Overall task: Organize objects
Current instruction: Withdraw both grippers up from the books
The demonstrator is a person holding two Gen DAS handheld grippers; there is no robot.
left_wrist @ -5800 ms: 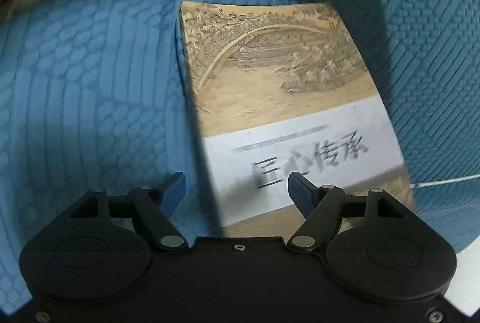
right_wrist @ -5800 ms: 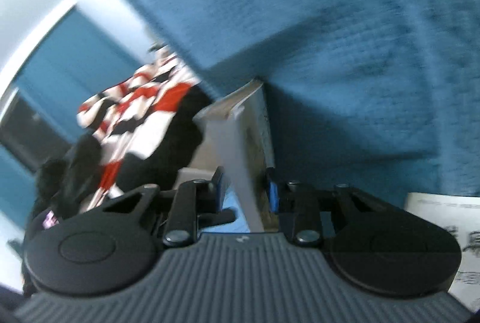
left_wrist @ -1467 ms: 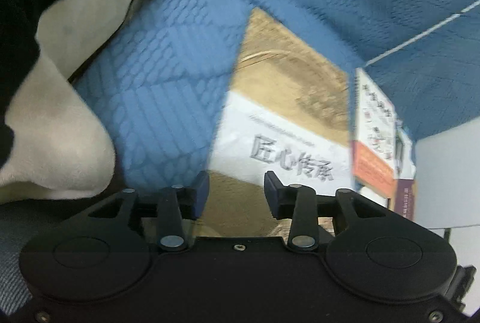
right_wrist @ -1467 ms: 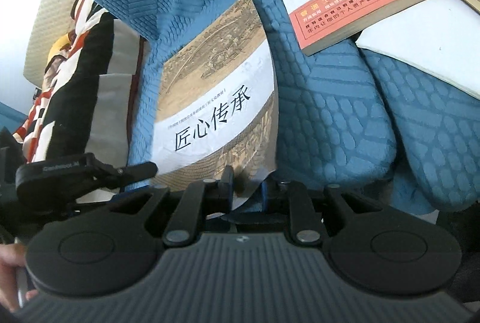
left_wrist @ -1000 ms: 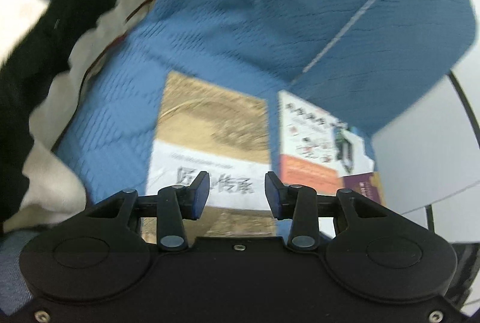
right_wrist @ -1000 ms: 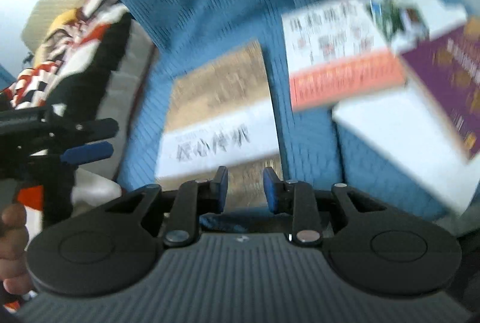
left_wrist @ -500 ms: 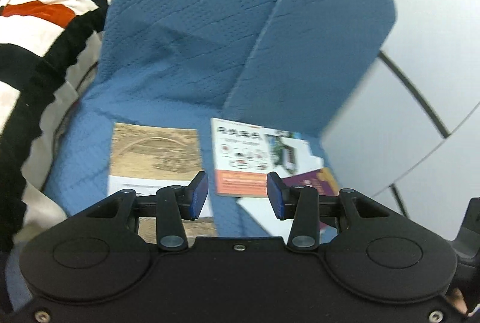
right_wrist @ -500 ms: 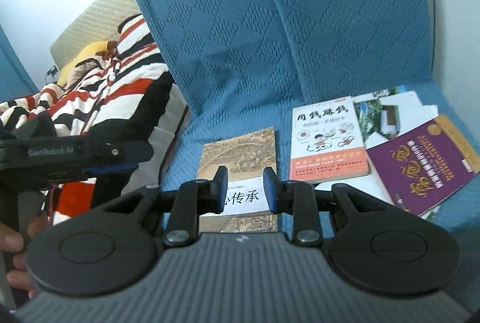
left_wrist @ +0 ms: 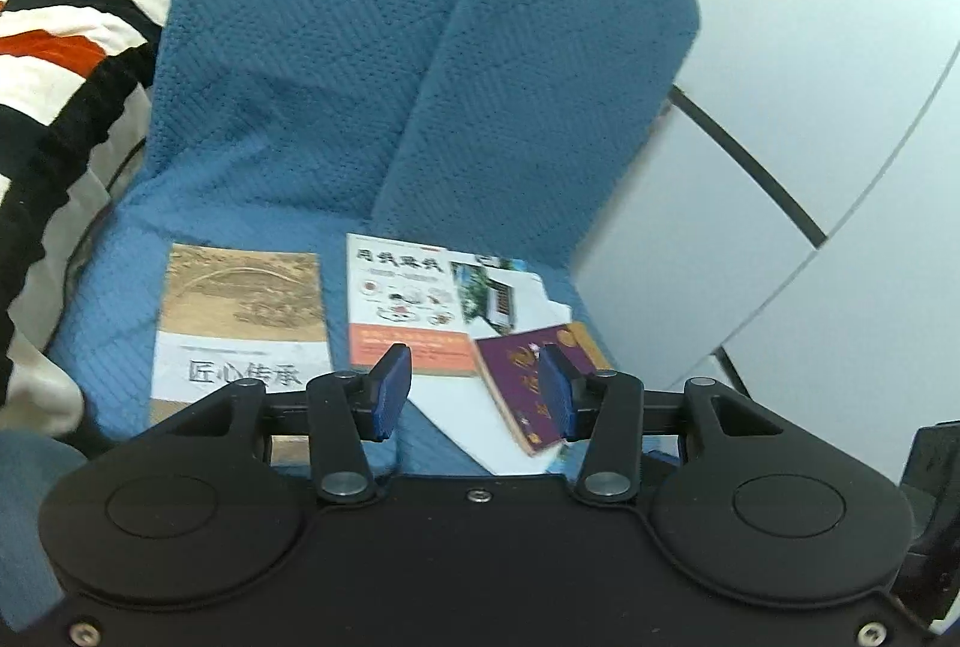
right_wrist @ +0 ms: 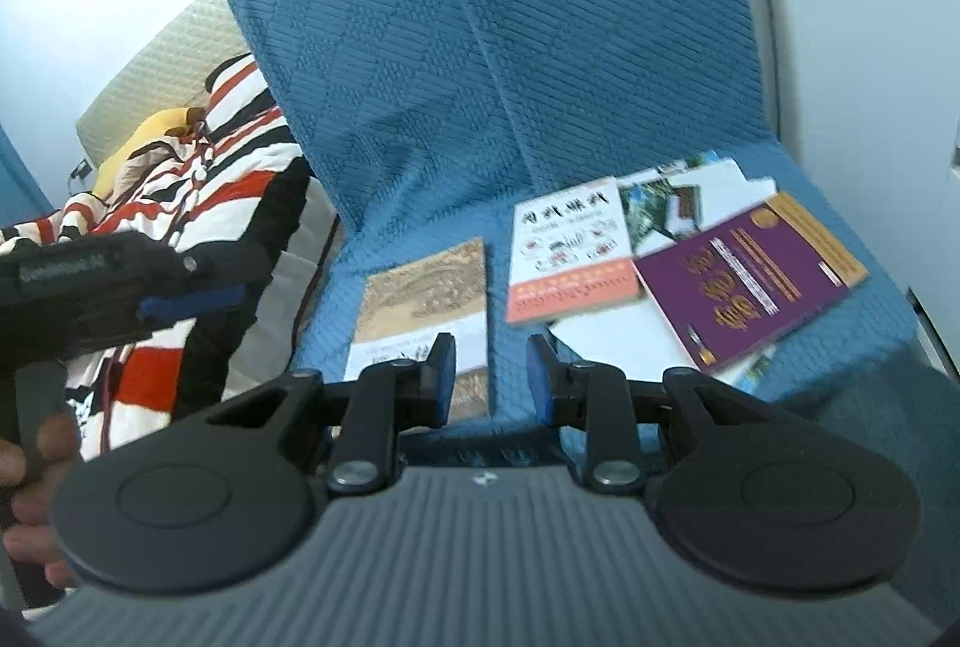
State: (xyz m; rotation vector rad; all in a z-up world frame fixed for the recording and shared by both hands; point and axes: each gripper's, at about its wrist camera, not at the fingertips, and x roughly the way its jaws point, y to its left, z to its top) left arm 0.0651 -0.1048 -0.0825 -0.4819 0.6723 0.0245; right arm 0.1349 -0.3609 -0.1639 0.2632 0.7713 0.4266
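Several books lie flat on the blue sofa seat [left_wrist: 120,287]. At the left is a tan book with a white title band [left_wrist: 240,311] [right_wrist: 426,299], beside it a white and orange book [left_wrist: 408,311] [right_wrist: 570,251]. A purple book [left_wrist: 528,383] [right_wrist: 750,281] rests on a brochure [right_wrist: 666,209] and white papers. My left gripper [left_wrist: 473,377] hovers above and in front of the books, its jaws opening with nothing between them. My right gripper [right_wrist: 489,371] hangs over the seat's front, open and holding nothing. In the right wrist view, a hand [right_wrist: 36,455] carries the left gripper [right_wrist: 138,281] at the left.
Two blue back cushions [left_wrist: 336,47] [left_wrist: 540,107] rise behind the seat. A red, black and white striped blanket [left_wrist: 78,5] [right_wrist: 228,179] is heaped to the left. A white panelled wall [left_wrist: 810,107] stands right of the sofa.
The right gripper has let go of the tan book, which now lies flat. Both grippers have drawn back and up, bringing the other books into view. The left jaws stand wider.
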